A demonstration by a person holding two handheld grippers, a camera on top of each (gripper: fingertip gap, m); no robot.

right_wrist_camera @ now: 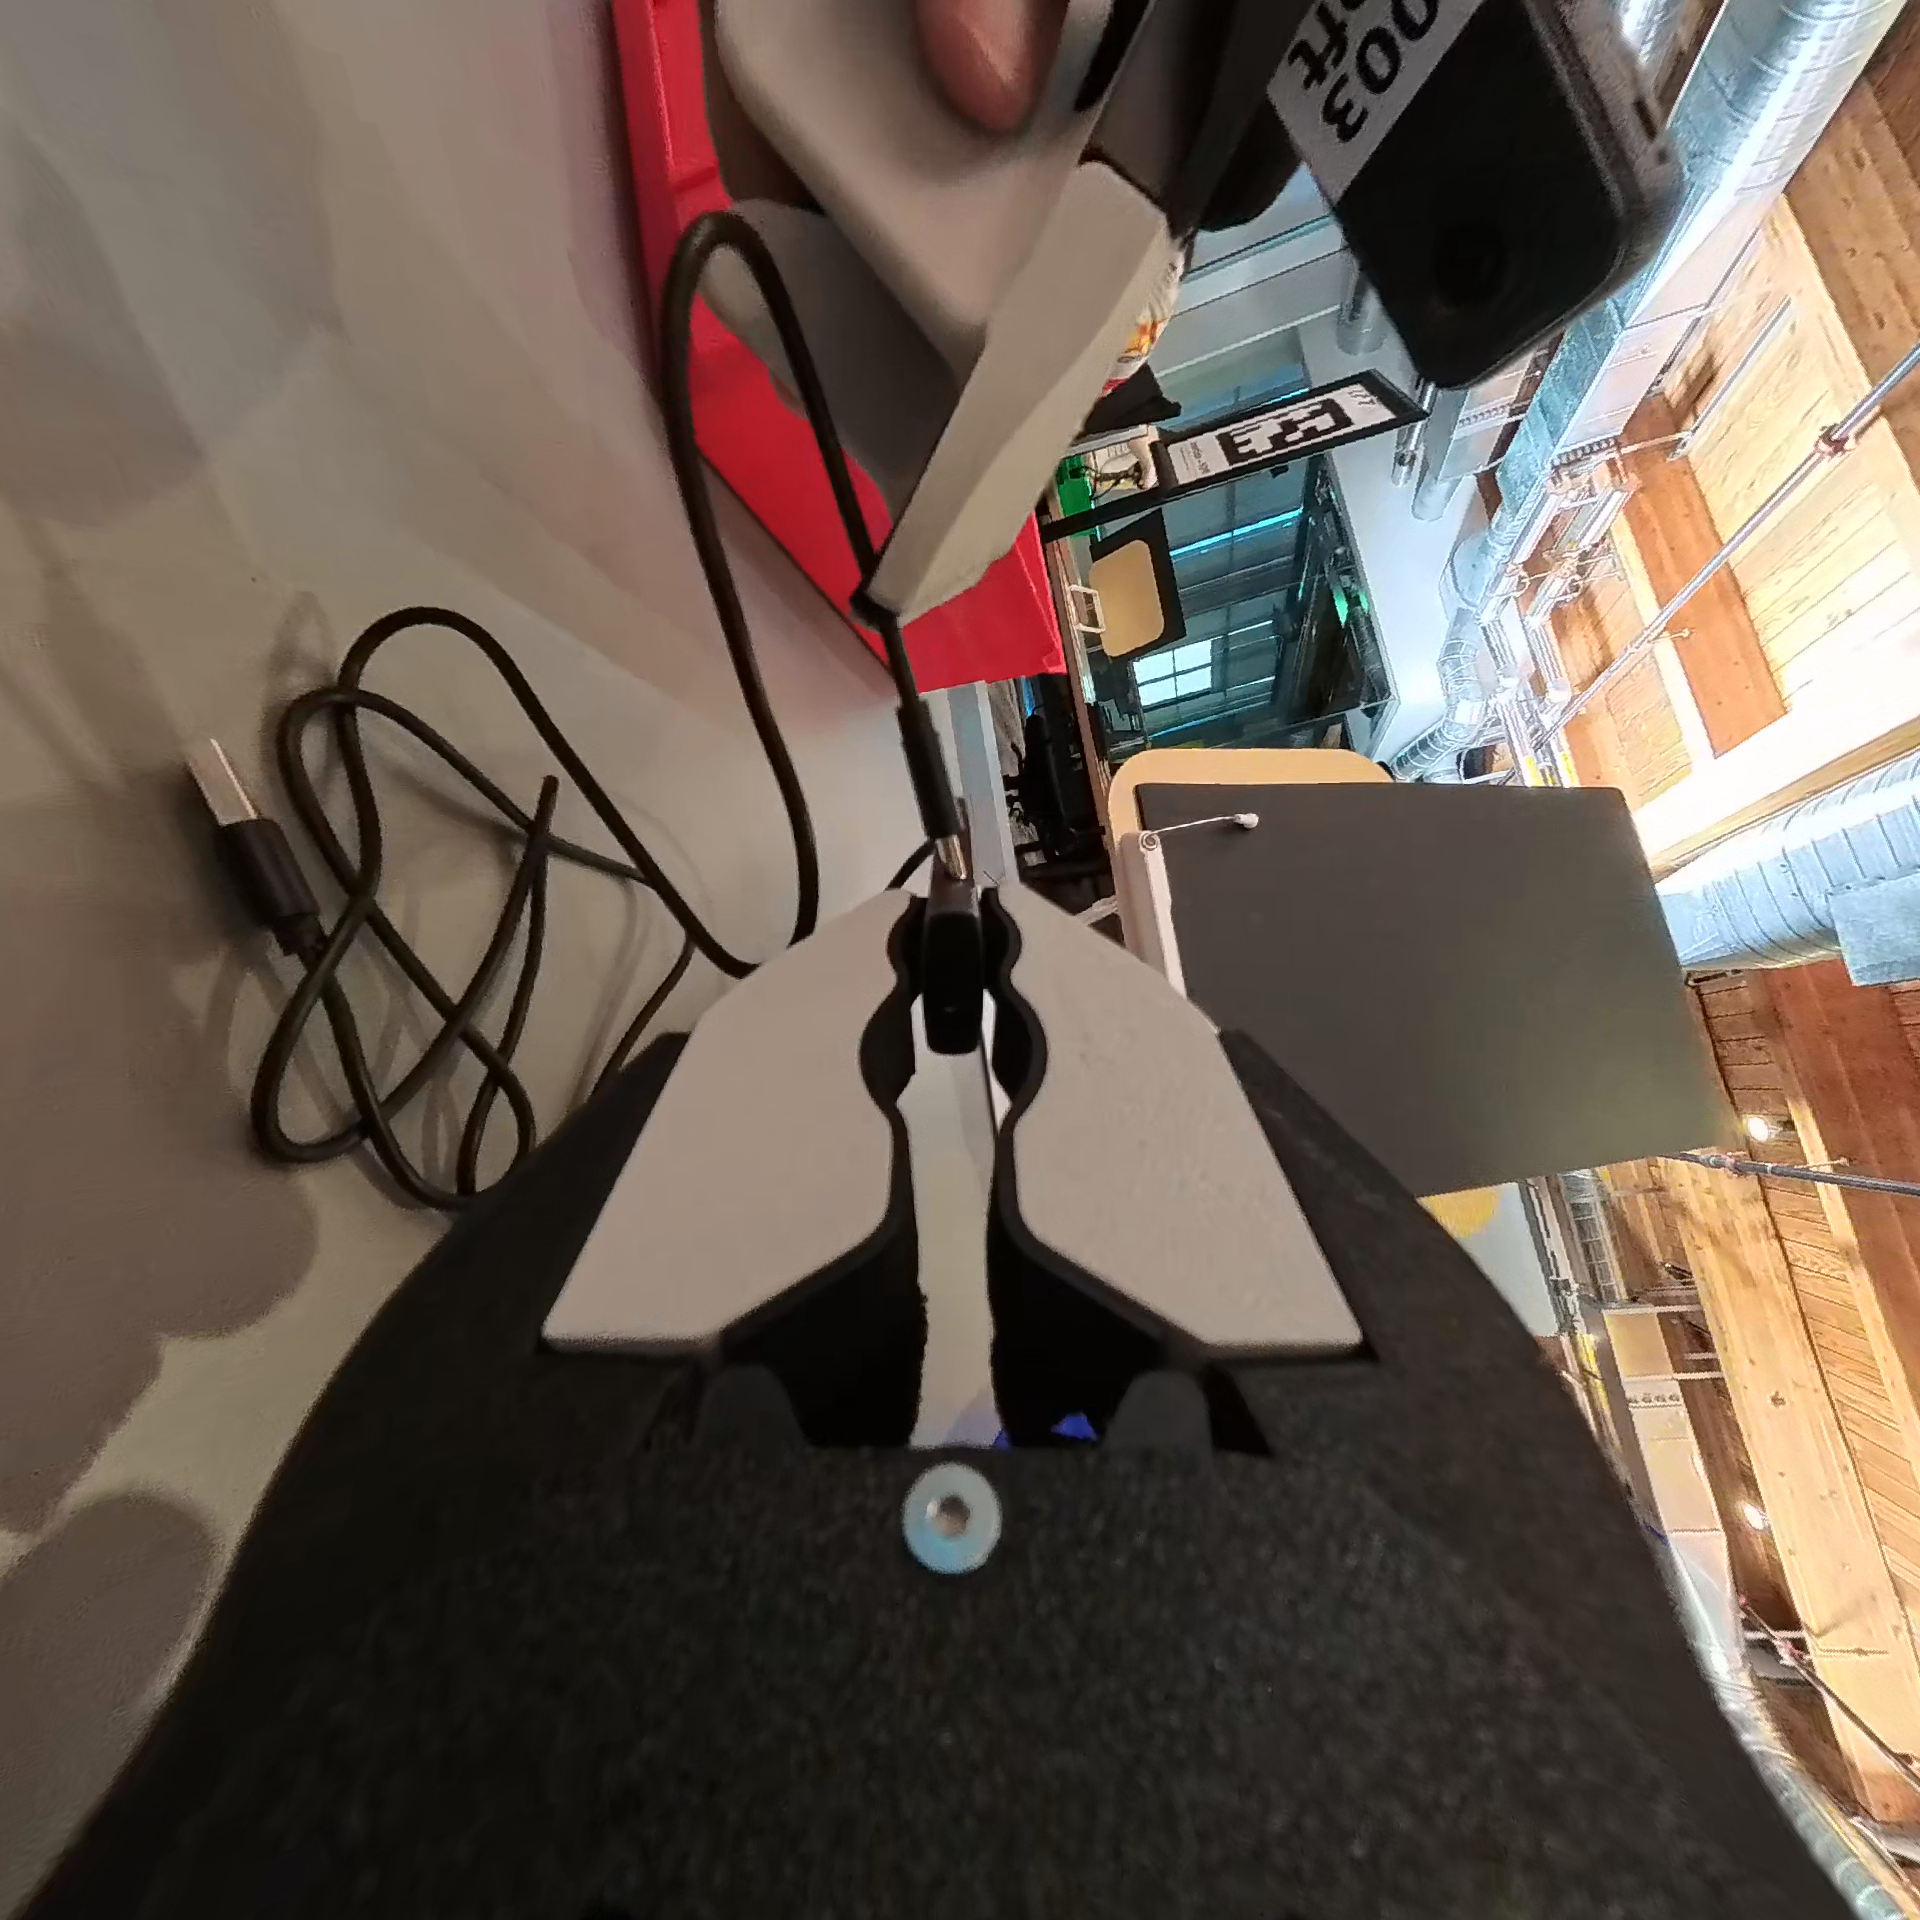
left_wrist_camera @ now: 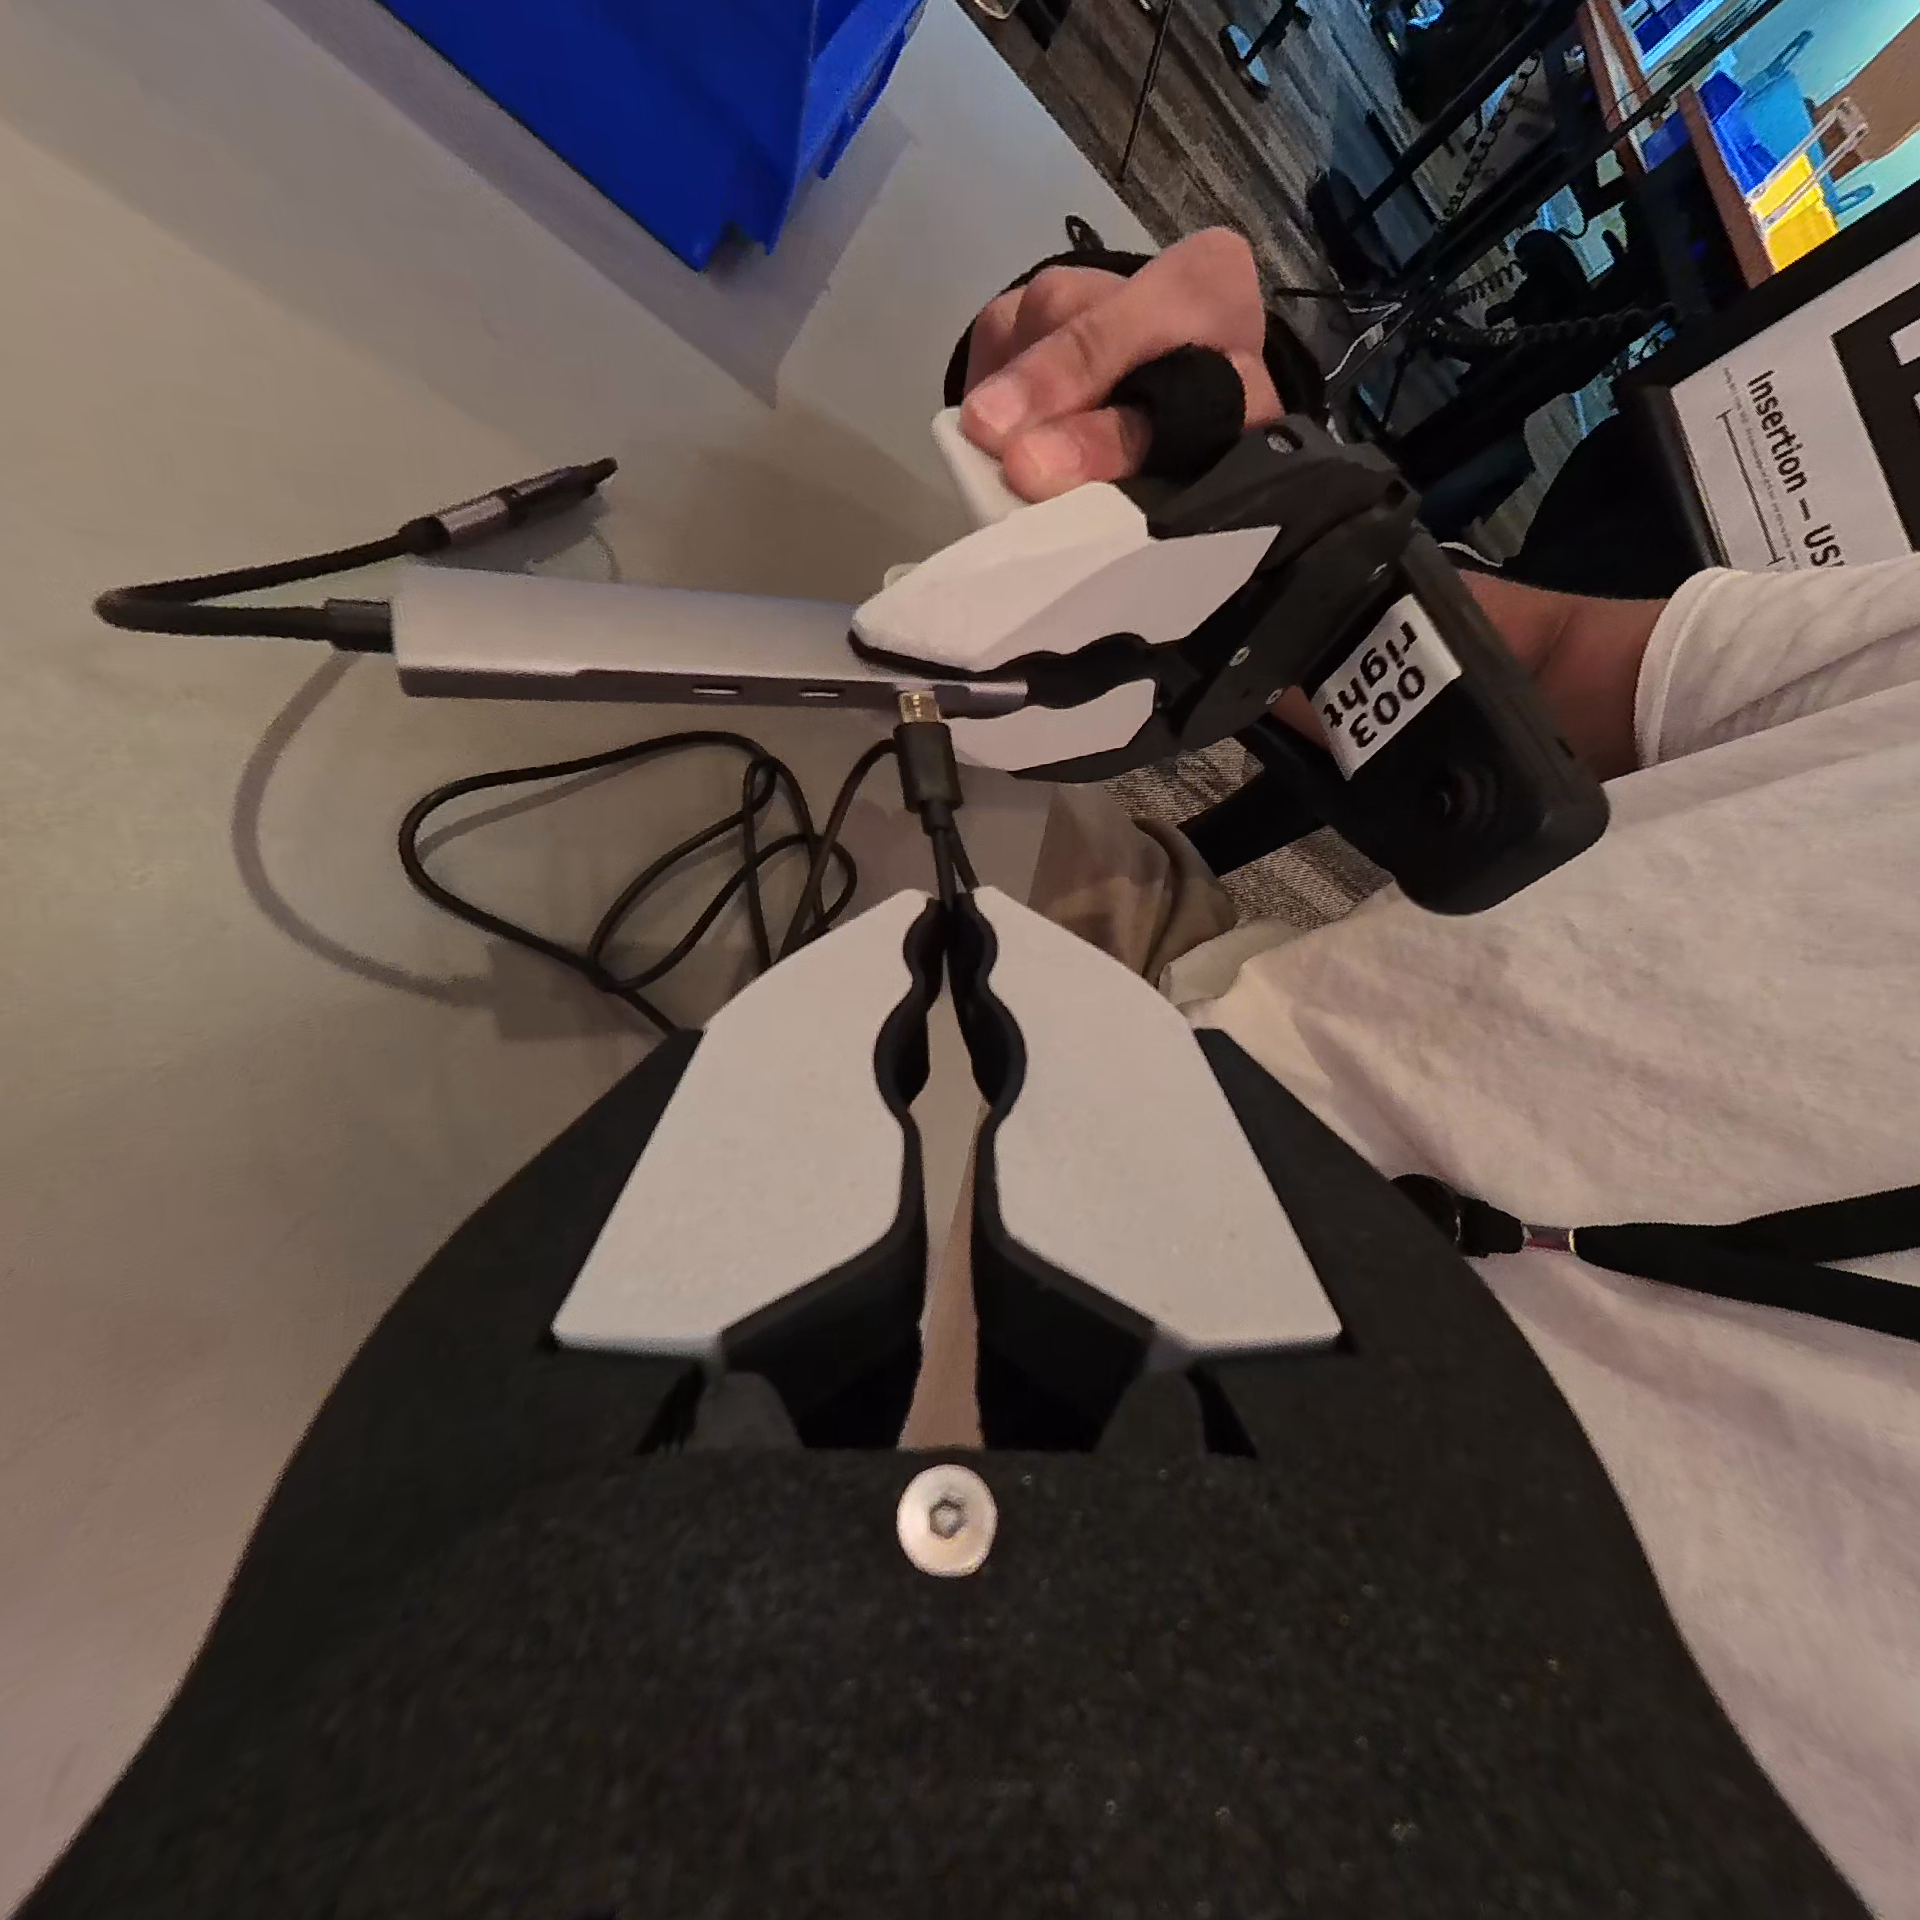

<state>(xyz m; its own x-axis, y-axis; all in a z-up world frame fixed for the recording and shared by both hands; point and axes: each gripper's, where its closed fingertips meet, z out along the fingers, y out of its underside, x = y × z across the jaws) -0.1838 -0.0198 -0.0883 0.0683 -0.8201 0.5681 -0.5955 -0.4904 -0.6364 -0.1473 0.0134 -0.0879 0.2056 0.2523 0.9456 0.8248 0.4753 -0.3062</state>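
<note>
My left gripper (left_wrist_camera: 951, 920) is shut on a thin black cable (left_wrist_camera: 943, 862) just behind its small black plug (left_wrist_camera: 928, 769). The plug's metal tip (left_wrist_camera: 920, 710) stands right at the side edge of a grey USB hub (left_wrist_camera: 623, 639); I cannot tell if it is in a port. My right gripper (left_wrist_camera: 966, 681) is shut on the hub's near end and holds it level above the table. In the right wrist view the right gripper (right_wrist_camera: 951, 909) clamps the dark hub end (right_wrist_camera: 948, 982). The left gripper (right_wrist_camera: 894, 597) comes down from above with the plug (right_wrist_camera: 925, 769).
The cable's slack lies coiled on the pale table (right_wrist_camera: 416, 935), with its USB-A plug (right_wrist_camera: 223, 779) at the left. The hub's own lead and plug (left_wrist_camera: 520, 499) trail left. A blue bin (left_wrist_camera: 675, 125), a red bin (right_wrist_camera: 748, 364) and a sign stand (left_wrist_camera: 1787, 447) stand beyond. The gap from one gripper's tips to the other's is roughly 5 cm.
</note>
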